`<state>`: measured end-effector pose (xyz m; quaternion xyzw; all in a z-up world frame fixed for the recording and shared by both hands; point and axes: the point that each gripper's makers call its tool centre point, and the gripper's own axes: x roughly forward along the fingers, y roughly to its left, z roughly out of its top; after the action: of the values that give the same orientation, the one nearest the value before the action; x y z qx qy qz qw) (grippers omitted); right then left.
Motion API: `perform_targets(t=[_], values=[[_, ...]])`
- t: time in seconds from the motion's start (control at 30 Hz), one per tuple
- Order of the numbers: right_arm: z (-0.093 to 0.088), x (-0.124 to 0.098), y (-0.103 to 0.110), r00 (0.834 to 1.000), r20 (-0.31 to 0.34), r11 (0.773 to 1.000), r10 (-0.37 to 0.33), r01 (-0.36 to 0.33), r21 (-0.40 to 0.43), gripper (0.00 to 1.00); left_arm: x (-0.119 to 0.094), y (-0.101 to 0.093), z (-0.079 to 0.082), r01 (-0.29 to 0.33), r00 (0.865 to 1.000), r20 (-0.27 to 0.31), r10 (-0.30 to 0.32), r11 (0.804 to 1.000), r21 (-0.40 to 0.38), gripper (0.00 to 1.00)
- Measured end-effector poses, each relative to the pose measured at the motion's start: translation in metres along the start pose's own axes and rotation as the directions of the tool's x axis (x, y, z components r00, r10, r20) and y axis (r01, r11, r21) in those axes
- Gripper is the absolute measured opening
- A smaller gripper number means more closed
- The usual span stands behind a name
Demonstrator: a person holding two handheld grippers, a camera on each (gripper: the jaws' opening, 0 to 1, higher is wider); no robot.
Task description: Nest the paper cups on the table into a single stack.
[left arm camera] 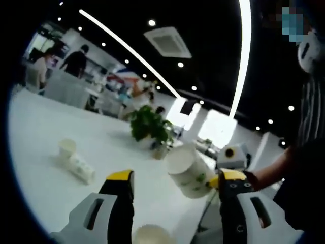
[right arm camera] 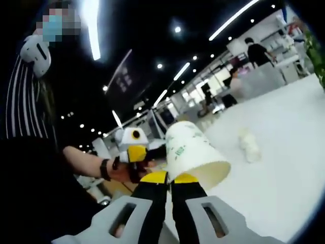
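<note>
A white paper cup with green print (left arm camera: 189, 172) hangs tilted above the white table (left arm camera: 45, 183), between the tips of my left gripper (left arm camera: 176, 176), whose jaws stand wide open around it without touching. My right gripper (right arm camera: 170, 178) is shut on that cup's rim (right arm camera: 195, 152), and it reaches into the left gripper view from the right (left arm camera: 216, 180). Another cup's rim (left arm camera: 152, 235) shows low between the left jaws. Farther left, one cup stands upright (left arm camera: 67, 148) and one lies on its side (left arm camera: 82, 169). The same two cups (right arm camera: 249, 145) appear small in the right gripper view. The left gripper (right arm camera: 136, 152) shows behind the held cup.
A potted green plant (left arm camera: 150, 124) stands on the table beyond the held cup. The person's forearm (right arm camera: 84, 162) and striped sleeve are at the left of the right gripper view. People stand in the far background (left arm camera: 76, 61).
</note>
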<state>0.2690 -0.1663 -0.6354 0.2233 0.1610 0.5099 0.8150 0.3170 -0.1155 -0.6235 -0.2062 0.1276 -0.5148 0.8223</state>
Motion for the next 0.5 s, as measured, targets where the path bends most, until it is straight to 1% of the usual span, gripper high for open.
perform_targets(t=[0.07,0.13,0.23,0.37,0.4,0.5], values=[[0.001,0.000,0.001,1.000,0.005,1.000,0.002,-0.002,0.000,0.00,-0.002,0.003,0.002,-0.009,1.000,0.003,0.009,1.000,0.012,0.68],[0.002,0.000,0.001,1.000,0.004,1.000,-0.001,0.001,-0.003,0.00,-0.004,0.007,0.001,-0.024,1.000,-0.007,0.024,0.999,0.035,0.69],[0.001,-0.001,-0.002,1.000,0.001,1.000,-0.004,0.004,-0.004,0.00,-0.007,0.011,0.002,-0.049,0.999,-0.020,0.051,0.995,0.084,0.73],[0.001,-0.002,-0.004,1.000,0.002,1.000,-0.015,0.015,-0.004,0.00,-0.010,0.018,0.002,-0.075,0.997,-0.022,0.077,0.993,0.087,0.78],[0.001,-0.002,-0.004,1.000,0.003,1.000,-0.014,0.014,-0.002,0.00,-0.011,0.020,0.003,-0.090,0.996,-0.020,0.092,0.992,0.090,0.78],[0.001,-0.003,-0.004,1.000,0.005,1.000,-0.013,0.013,-0.001,0.00,-0.014,0.025,0.005,-0.109,0.994,-0.013,0.111,0.989,0.100,0.79]])
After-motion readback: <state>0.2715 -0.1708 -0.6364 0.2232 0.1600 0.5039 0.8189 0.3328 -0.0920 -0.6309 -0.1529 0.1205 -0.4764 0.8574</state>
